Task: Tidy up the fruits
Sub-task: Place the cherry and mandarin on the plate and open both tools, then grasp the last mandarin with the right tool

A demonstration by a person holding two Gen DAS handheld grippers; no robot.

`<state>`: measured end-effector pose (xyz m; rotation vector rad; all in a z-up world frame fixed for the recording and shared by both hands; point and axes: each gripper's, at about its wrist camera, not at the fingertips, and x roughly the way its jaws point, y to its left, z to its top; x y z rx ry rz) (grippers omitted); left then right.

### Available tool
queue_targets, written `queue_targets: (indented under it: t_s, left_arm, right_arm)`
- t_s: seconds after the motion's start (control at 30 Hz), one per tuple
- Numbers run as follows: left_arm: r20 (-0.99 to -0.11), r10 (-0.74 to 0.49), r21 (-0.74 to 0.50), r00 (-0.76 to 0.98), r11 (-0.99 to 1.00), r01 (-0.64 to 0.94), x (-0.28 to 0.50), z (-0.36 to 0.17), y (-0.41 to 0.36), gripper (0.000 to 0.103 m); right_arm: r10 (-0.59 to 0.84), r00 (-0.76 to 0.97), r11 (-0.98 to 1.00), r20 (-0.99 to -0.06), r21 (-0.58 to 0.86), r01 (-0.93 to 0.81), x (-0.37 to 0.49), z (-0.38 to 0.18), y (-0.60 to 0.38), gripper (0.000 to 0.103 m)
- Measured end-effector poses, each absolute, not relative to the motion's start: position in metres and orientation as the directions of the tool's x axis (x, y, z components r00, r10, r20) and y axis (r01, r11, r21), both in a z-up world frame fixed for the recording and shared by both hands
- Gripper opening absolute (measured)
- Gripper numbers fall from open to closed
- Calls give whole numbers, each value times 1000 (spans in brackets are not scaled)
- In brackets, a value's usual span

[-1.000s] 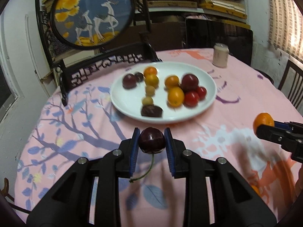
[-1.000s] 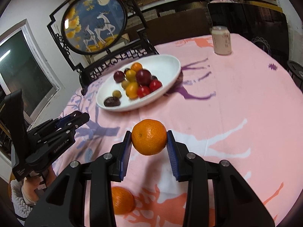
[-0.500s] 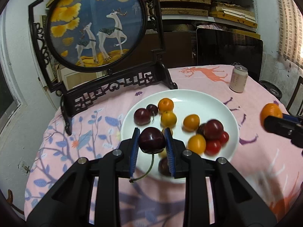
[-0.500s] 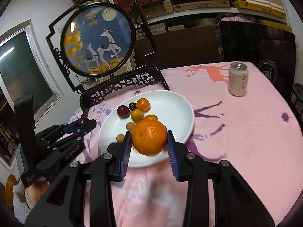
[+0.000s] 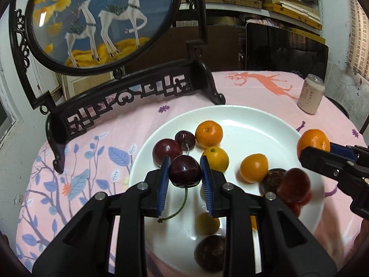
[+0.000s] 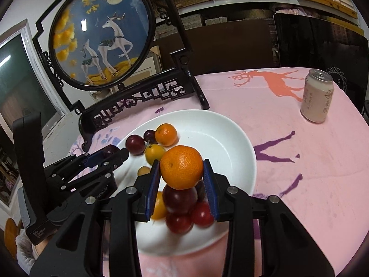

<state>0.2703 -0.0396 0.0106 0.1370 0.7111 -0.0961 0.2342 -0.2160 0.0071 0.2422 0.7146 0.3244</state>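
Observation:
My left gripper point(image 5: 185, 171) is shut on a dark red cherry point(image 5: 185, 169) whose green stem hangs down; it hovers over the left part of the white plate point(image 5: 258, 122). My right gripper point(image 6: 181, 170) is shut on an orange mandarin point(image 6: 181, 169) above the plate point(image 6: 230, 138), over a pile of red fruits point(image 6: 182, 210). On the plate lie several oranges, plums and cherries, such as an orange point(image 5: 209, 134) and a plum point(image 5: 166, 150). The right gripper with its mandarin point(image 5: 313, 139) shows at the right edge of the left wrist view.
A dark carved stand with a round deer picture point(image 5: 101, 20) rises right behind the plate. A pale drink can point(image 6: 318, 95) stands at the far right on the pink patterned tablecloth point(image 6: 311, 161). A black chair back point(image 5: 286, 48) is beyond the table.
Both grippers have carried their fruit forward from the near tablecloth to above the plate. The plate and the deer stand now appear much closer. Both grips are unchanged.

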Motion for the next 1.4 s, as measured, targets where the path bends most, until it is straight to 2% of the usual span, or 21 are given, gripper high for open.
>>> queue_targets:
  t_s: [0.23,0.27,0.3,0.37,0.4,0.47,0.63,0.7,0.77,0.87,0.93,1.07,1.27,1.4]
  left_arm:
    - [-677,-40,86,735,987,133,283,-4,-41,27]
    - [-674,-36,91,738,987,131,283,-4,-41,30]
    - [-669,-31,95,742,987,127,283,-5,-42,34]
    - [-657,-18,101,754,989,112,282,-4,-42,67]
    - [-646,-6,111,763,989,102,280,-4,-42,70]
    - [-637,3,123,771,988,98,278,-1,-42,71]
    - [-649,-8,94,761,991,91,269,4,-32,74]
    - [-671,-47,64,740,991,121,253,6,-26,74]
    - [-677,-99,52,730,982,181,225,10,-26,74]
    - [-676,-138,99,724,957,274,170,9,-30,74]
    - [-673,-137,103,726,956,275,147,7,-29,74]
    - [-705,-230,-20,671,952,305,118,3,-28,74]
    - [-701,-235,81,673,912,403,57,-5,-66,74]
    - [-719,-263,60,643,899,434,48,-8,-72,74]
  right_arm:
    - [357,706,930,-612,300,-211,246,-3,-213,37]
    - [351,707,933,-614,293,-209,247,-4,-212,37]
    - [352,705,933,-615,290,-213,248,-5,-212,37]
    - [363,699,930,-616,290,-228,249,-6,-210,39]
    - [363,699,930,-617,286,-231,248,-6,-210,45]
    - [362,709,929,-604,291,-227,246,-4,-213,54]
    - [357,727,930,-587,294,-220,233,4,-219,55]
    - [376,710,922,-595,314,-225,218,8,-223,55]
    - [398,700,915,-593,311,-258,190,15,-226,55]
    - [437,670,900,-600,293,-324,135,15,-233,55]
    - [458,648,888,-609,272,-372,91,11,-235,55]
    - [483,586,867,-650,262,-424,19,-16,-227,55]
    - [422,537,883,-731,195,-428,-1,-48,-201,55]
    - [385,525,882,-759,135,-451,4,-53,-186,54]
